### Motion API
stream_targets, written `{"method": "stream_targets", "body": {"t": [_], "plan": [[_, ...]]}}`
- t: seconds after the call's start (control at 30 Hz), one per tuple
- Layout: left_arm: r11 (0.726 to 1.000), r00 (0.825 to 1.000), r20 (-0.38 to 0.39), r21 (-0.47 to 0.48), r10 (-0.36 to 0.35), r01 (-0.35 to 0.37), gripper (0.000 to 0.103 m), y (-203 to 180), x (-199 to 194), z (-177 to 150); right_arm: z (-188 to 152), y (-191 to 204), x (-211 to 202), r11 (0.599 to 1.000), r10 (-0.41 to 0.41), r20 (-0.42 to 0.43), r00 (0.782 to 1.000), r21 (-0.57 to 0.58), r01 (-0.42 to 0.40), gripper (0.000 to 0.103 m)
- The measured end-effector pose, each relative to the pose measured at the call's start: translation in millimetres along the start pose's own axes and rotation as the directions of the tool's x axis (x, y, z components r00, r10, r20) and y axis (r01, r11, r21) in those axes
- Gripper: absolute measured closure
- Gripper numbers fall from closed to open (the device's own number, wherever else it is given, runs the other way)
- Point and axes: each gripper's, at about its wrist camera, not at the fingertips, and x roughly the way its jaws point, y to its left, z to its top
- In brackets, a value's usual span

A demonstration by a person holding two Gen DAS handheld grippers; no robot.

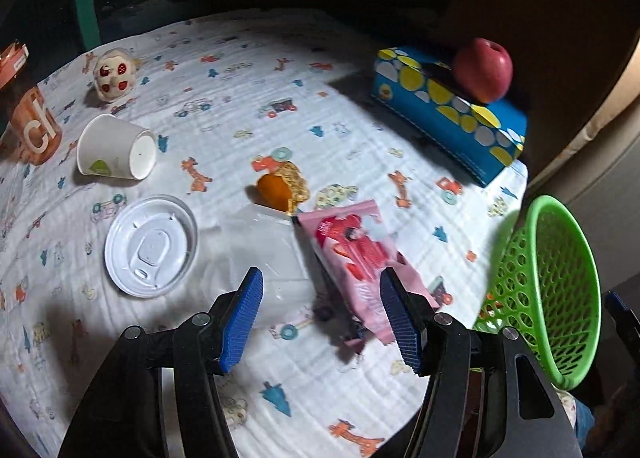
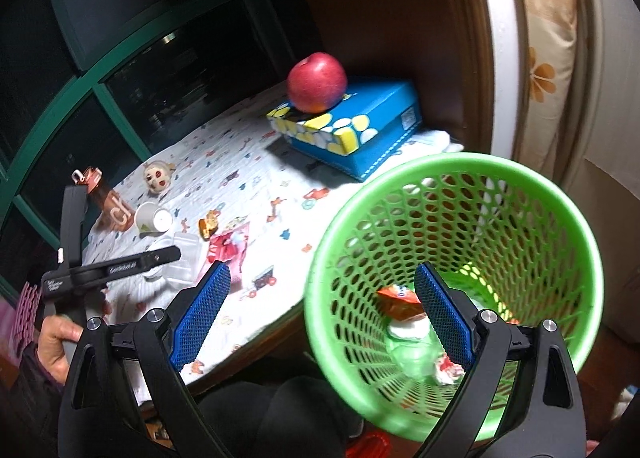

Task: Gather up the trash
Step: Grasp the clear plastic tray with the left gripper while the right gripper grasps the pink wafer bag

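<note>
- The left gripper hung above the table with its jaws spread wide and nothing between them; the pink snack wrapper lay on the patterned tablecloth just beyond, nearer its right-hand finger.
- A clear plastic container lay just beside the wrapper, ahead of the other finger.
- The right gripper was also spread and empty, its fingers straddling the near rim of the green mesh basket, which was tilted toward the table edge.
- Counted on the cloth: one wrapper, one clear container, one white plastic lid, one tipped paper cup, and one orange snack piece.
- Inside the basket lay an orange wrapper and other scraps, too jumbled to count.
</note>
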Motion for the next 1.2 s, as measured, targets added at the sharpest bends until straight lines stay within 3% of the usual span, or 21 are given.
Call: {"method": "stream_targets", "body": {"t": [0.2,0.63,0.8,1.2], "plan": [[0.999,0.999,-0.027,-0.032,0.021,-0.022,0.044,26,21,17,0,24,18,0.999,0.039,-0.033,0.999,-0.033,-0.040,0.011],[1.000,0.996,-0.089,-0.011,0.010,-0.011,0.044,35,56,23,-4,68,61,0.990,0.074,-0.117,0.990,-0.107,-0.086,0.011],[1.000,0.997,-0.077,-0.011,-0.028,0.027,0.066,40,57,25,-6,78,76,0.987,0.072,-0.144,0.987,-0.131,-0.092,0.011],[0.996,0.996,-0.005,-0.020,-0.085,0.085,0.075,47,28,26,-10,97,116,0.979,0.077,-0.195,0.978,-0.170,-0.111,0.011]]}}
